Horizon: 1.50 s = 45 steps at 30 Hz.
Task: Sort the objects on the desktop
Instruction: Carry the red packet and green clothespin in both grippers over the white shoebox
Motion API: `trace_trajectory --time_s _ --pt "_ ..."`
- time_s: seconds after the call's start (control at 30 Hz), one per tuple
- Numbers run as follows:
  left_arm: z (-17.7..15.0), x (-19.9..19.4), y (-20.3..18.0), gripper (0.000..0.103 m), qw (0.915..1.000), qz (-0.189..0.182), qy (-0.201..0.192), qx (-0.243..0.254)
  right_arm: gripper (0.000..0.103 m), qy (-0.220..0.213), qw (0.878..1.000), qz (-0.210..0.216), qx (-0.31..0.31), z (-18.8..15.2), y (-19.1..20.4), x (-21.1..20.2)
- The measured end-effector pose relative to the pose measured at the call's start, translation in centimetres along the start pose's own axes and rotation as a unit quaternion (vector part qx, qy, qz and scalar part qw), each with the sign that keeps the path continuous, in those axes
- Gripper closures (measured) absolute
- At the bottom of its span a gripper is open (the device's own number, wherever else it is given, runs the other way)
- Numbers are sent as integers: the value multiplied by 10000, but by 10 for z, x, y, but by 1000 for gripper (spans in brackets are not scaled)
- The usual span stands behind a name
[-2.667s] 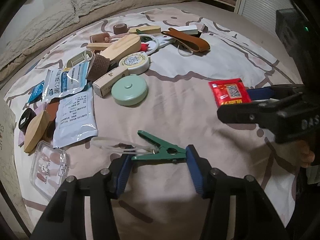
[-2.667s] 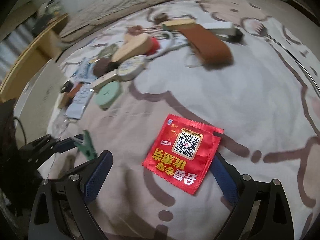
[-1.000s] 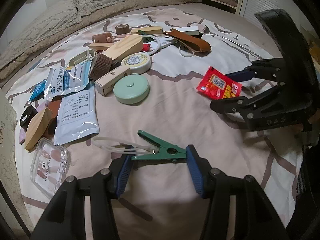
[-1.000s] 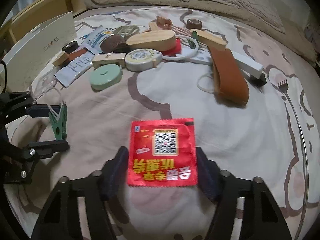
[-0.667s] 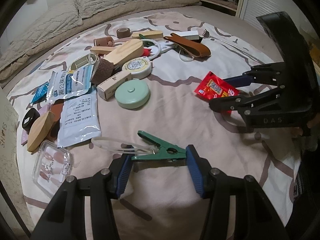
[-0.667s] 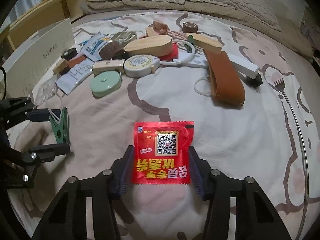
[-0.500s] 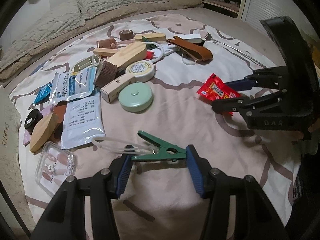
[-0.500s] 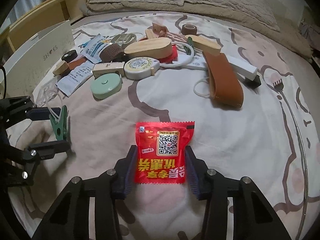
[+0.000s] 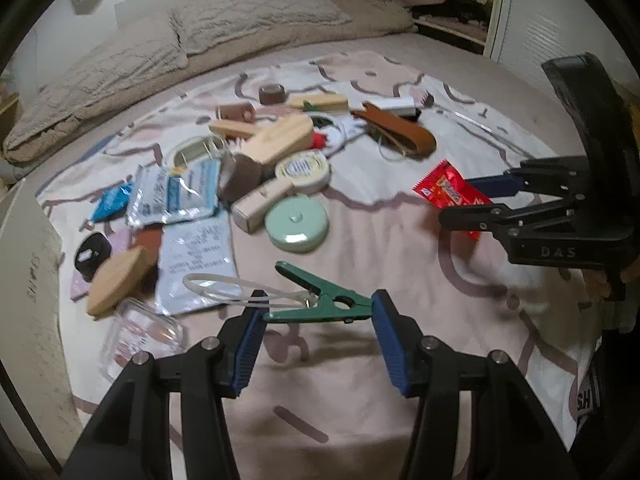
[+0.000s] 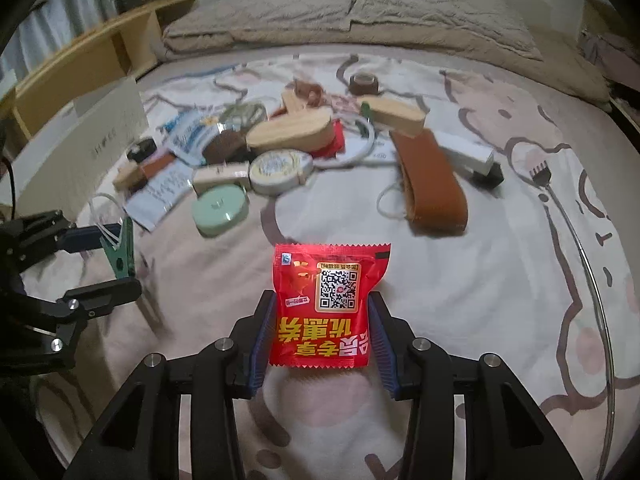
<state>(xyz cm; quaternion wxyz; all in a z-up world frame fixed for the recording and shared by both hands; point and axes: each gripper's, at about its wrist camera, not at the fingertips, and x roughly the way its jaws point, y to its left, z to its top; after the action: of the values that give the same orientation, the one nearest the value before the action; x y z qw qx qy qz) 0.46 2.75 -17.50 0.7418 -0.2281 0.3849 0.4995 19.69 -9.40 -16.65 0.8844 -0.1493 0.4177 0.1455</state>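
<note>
My left gripper is shut on a green clothespin lying crosswise between its blue pads, a clear loop trailing from its left end. It hangs above the patterned bed sheet. My right gripper is shut on a red snack packet with a QR code, squeezed at both side edges and lifted off the sheet. In the left wrist view the right gripper and red packet show at the right. In the right wrist view the left gripper with the green clothespin shows at the left.
A heap of small items fills the middle of the bed: a mint round case, a white tape measure, wooden blocks, a brown leather strap, foil sachets, a clear box. A white box stands left; a fork lies right.
Both grippers rose off the sheet with their items. The right jaws closed in on the red packet, which now bulges between the pads. The left grip on the clothespin is unchanged.
</note>
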Motion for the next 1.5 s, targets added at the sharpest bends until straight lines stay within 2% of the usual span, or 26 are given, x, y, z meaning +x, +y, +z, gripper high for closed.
trace_trajectory --time_s 0.43,0.77,1.1,1.37,1.5 --pt "24 -43 17 50 9977 303 -587 -175 58 -751 9971 44 -85 23 12 -49" --pt "43 -81 33 50 9920 551 -1065 -388 58 -1204 9927 51 -2 49 10 -82" --pt "58 -119 67 50 9811 937 -1483 -811 58 -1556 9876 93 -207 79 27 -103" --pt "55 -141 109 50 9692 1402 -1558 -1294 58 -1701 9841 176 -486 103 60 -108" --pt "49 -153 133 50 9605 1687 -1585 -1542 58 -1793 9811 273 -675 115 80 -109"
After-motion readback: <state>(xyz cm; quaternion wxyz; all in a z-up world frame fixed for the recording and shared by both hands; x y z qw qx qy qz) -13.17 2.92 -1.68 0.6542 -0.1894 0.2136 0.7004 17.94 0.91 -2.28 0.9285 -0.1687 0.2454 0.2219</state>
